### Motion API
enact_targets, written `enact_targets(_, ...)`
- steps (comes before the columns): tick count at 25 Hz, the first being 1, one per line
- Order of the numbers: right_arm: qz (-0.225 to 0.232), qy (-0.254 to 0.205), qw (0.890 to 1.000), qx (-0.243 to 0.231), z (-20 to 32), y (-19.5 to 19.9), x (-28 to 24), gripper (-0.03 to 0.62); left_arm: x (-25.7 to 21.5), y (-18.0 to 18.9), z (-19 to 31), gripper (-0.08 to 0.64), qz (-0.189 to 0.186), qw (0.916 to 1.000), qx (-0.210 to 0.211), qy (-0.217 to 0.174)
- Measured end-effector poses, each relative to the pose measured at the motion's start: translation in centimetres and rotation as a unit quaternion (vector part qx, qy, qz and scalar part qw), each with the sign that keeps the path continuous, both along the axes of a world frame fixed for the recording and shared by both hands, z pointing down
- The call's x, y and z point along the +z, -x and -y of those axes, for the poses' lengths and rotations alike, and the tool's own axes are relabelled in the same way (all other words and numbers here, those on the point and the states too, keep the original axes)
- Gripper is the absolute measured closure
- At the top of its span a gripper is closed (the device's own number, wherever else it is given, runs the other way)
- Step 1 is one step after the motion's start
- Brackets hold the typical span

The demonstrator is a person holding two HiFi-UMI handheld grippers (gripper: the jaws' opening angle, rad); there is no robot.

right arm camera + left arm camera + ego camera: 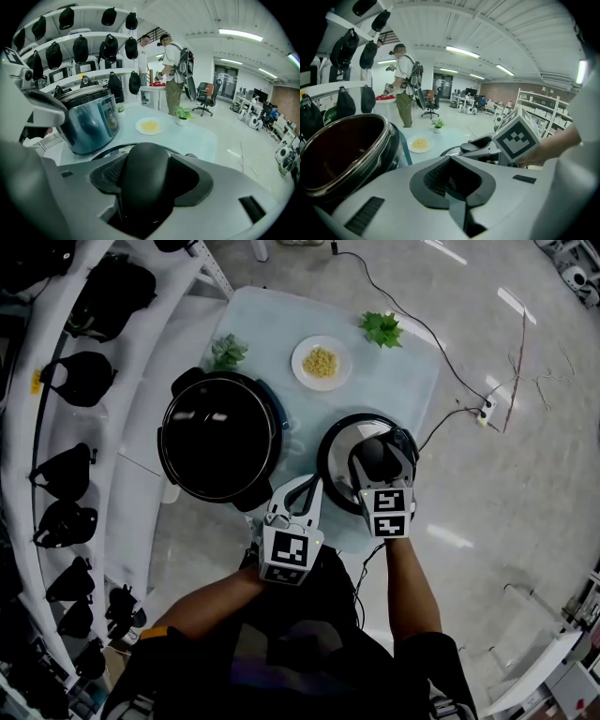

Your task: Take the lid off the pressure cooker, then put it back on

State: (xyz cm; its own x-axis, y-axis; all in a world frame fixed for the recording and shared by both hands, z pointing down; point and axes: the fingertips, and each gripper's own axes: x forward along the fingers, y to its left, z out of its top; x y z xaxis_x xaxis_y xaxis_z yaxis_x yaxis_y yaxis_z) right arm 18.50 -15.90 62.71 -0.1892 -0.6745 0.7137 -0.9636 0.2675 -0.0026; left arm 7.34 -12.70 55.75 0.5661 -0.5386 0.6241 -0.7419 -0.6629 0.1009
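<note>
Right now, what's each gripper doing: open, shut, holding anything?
Left gripper: shut, holding nothing.
Right gripper: shut on the lid handle.

The black cooker (220,437) stands upright and open, with its round silver, black-knobbed lid (336,460) level just to its right.

Round white plate (321,362) of yellow food mid-surface, pale blue glass surface (403,381) beneath, small green leafy plant (381,329) at far right corner, second green plant (228,352) far left, black bags (84,379) lining white shelves, black cable (412,329) across grey floor.
</note>
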Motion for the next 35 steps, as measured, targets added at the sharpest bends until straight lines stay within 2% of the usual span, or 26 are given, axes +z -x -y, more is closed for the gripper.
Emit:
enact_targets(3, -0.006, 0.005, 1.0, -0.002, -0.1, -0.2, 0.9, 0.302, 0.6, -0.1, 0.0, 0.554, 0.012, 0.9999, 0.0, 0.003)
enact_targets(11, -0.014, -0.002, 1.0, 0.002, -0.3, -0.1, 2.0, 0.302, 1.2, -0.5, 0.3, 0.554, 0.013, 0.9998, -0.009, 0.008)
enact_targets(16, -0.019, -0.002, 1.0, 0.005, -0.7, 0.1, 2.4, 0.302, 1.5, -0.5, 0.4, 0.554, 0.031, 0.9993, -0.016, 0.012)
enact_targets(19, -0.019, 0.007, 1.0, 0.019, -0.6, 0.3, 2.6, 0.302, 1.6, -0.3, 0.3, 0.554, 0.035, 0.9991, -0.02, 0.012)
enact_targets(23, -0.019, 0.008, 0.999, 0.046, -0.4, 0.6, 2.5, 0.302, 1.4, -0.4, -0.2, 0.554, 0.024, 0.9995, -0.02, 0.008)
enact_targets(35, -0.066, -0.001, 0.997, 0.043, -1.3, 1.4, 3.4, 0.301, 1.7, 1.3, -2.3, 0.554, 0.008, 0.9995, -0.03, 0.008)
